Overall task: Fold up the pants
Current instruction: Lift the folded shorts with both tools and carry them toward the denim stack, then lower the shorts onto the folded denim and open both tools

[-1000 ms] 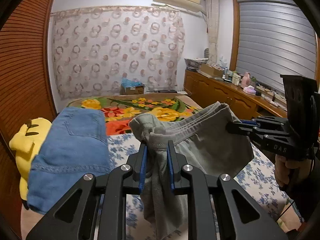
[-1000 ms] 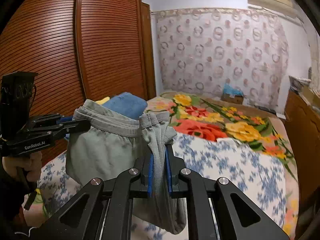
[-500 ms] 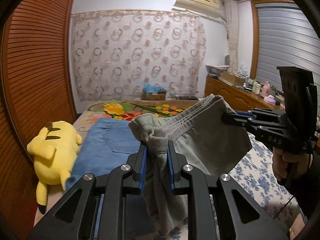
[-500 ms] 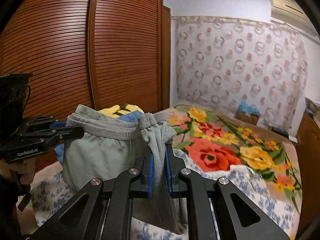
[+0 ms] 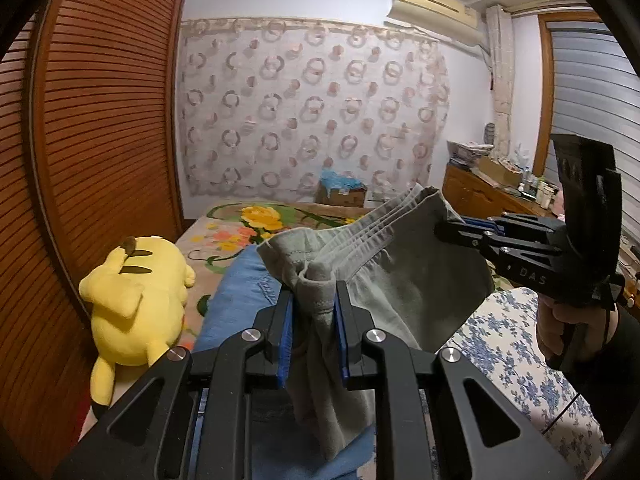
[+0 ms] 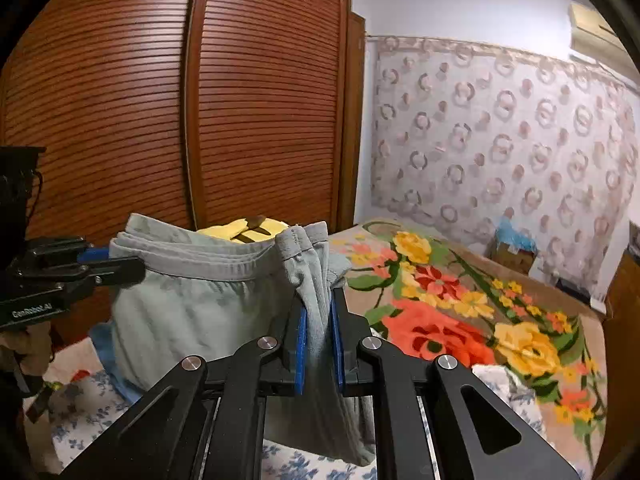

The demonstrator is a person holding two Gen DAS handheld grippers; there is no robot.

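The grey-green folded pants (image 5: 404, 280) hang in the air between my two grippers, above the bed. My left gripper (image 5: 314, 300) is shut on one bunched end of the waistband. My right gripper (image 6: 318, 300) is shut on the other end (image 6: 304, 248). Each gripper shows in the other's view: the right one (image 5: 452, 232) at the right, the left one (image 6: 120, 268) at the left. The pants (image 6: 192, 300) sag as a pouch between them.
Folded blue jeans (image 5: 240, 300) lie on the bed right under the hanging pants, next to a yellow plush toy (image 5: 136, 304). A flowered blanket (image 6: 460, 312) covers the far bed. A wooden slatted wardrobe (image 6: 260, 120) stands at the left, a cluttered cabinet (image 5: 492, 192) at the right.
Both grippers have swung left with the pants held between them. The wardrobe and plush toy have come into view, and the jeans now lie under the pants.
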